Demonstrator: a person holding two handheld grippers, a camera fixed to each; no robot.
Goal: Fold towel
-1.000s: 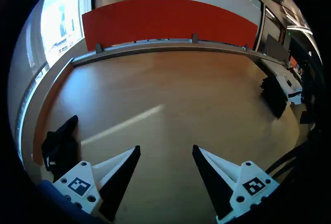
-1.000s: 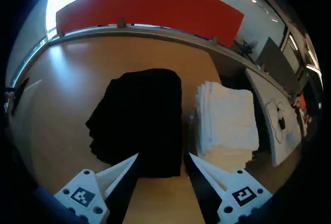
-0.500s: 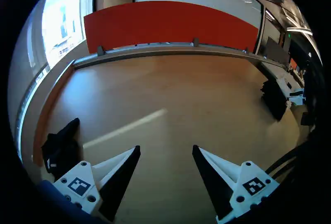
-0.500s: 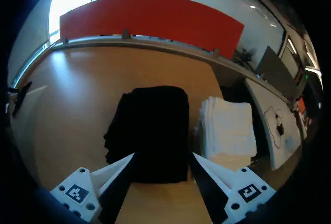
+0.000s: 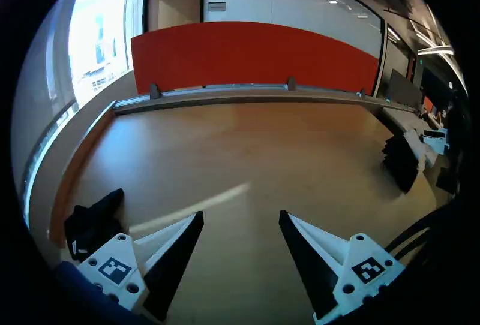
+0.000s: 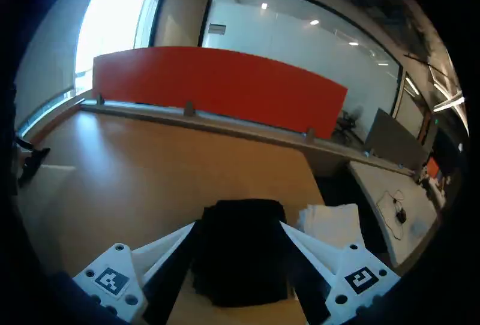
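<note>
Plainly, the left gripper (image 5: 240, 214) hangs over the bare wooden bench (image 5: 252, 145) with its jaws standing wide apart and nothing between them; a crumpled dark cloth (image 5: 93, 226) lies on the bench just beside its left finger, near the bench's left edge; far off at the right edge sits the black towel stack (image 5: 401, 160), with something pale just beside it, too small to make out. Seen from the right gripper view, the right gripper (image 6: 238, 224) also has its jaws spread; the black towel stack (image 6: 243, 253) lies folded on the bench between the two fingers, though whether either finger touches it cannot be told; a white towel stack (image 6: 330, 223) sits just to its right, at the bench's corner. A red partition (image 6: 222, 94) runs along the far edge of the bench; a bright window (image 6: 114, 25) stands at the left; a pale side table (image 6: 384, 190) with a thin cable on it lies beyond the bench's right edge.
</note>
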